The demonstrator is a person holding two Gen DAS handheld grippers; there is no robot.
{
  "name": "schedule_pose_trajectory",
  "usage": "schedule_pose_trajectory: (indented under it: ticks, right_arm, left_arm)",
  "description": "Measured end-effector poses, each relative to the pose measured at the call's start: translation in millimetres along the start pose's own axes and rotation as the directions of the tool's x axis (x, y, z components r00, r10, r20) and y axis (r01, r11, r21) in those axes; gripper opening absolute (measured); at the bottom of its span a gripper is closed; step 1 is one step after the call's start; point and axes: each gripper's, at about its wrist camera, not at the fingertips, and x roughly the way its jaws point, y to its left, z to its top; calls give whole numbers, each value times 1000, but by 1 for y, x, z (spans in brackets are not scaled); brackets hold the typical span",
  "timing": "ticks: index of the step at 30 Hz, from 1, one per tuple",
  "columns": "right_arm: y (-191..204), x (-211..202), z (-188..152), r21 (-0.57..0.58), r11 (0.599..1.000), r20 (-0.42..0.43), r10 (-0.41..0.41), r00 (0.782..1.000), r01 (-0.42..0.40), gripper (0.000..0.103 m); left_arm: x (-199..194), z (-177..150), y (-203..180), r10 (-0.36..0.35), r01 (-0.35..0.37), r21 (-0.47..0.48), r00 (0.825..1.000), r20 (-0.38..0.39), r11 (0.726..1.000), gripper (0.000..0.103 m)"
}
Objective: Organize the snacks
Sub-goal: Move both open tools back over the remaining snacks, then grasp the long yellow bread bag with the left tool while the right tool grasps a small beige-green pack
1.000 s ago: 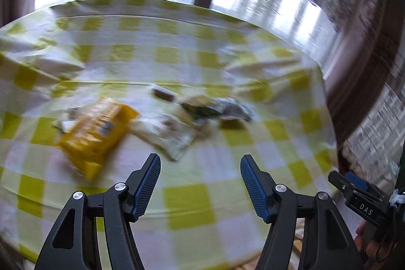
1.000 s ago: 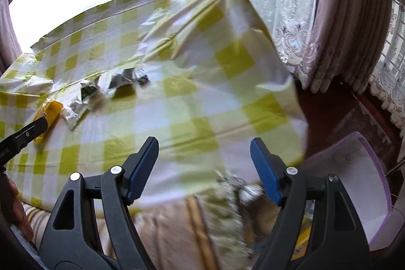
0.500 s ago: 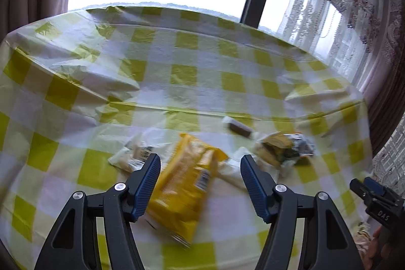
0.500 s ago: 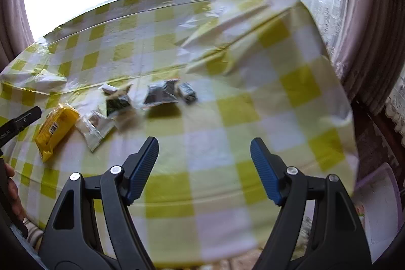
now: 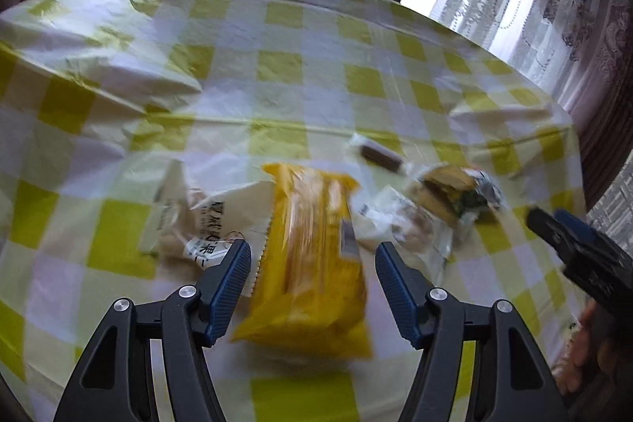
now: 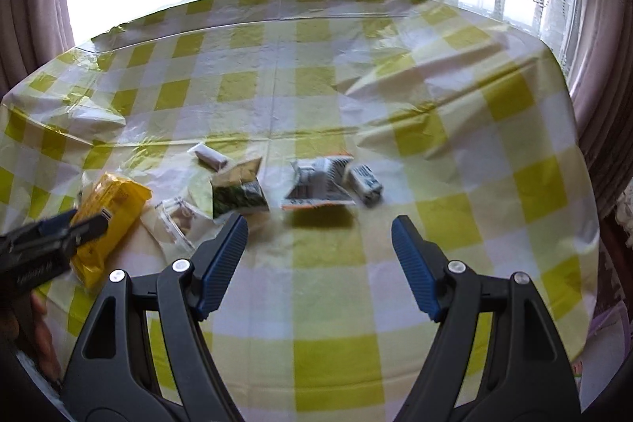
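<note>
Only my right view shows the grey packet (image 6: 318, 186). My left gripper (image 5: 312, 265) straddles the yellow bag (image 5: 312, 256), released; my right gripper (image 6: 319, 248) gapes over bare tablecloth (image 6: 455, 129).

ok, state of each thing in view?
left gripper: open, over the yellow packet, not gripping
right gripper: open, empty
yellow packet: flat, sealed
white pouch: flat, partly under yellow packet
green packet: lying flat
orange-edged packet: crumpled
tablecloth: wrinkled
</note>
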Motion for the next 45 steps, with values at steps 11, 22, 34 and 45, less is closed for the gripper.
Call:
schedule_pose_trajectory:
  ticks: [11, 22, 34, 45]
  right_arm:
    - [29, 32, 18, -56, 998, 0, 42, 999, -42, 78]
    - [50, 79, 22, -128, 990, -86, 53, 995, -63, 64]
    - [46, 78, 19, -123, 987, -69, 96, 993, -104, 41]
    - [35, 46, -8, -85, 989, -80, 114, 990, -121, 40]
  left_arm:
    - [-10, -3, 8, -132, 136, -87, 990, 44, 987, 66]
    - [26, 3, -11, -2, 2, -22, 1000, -11, 1000, 66]
    - [20, -2, -9, 44, -43, -39, 999, 4, 998, 52]
    - [5, -16, -18, 49, -48, -52, 999, 12, 998, 51]
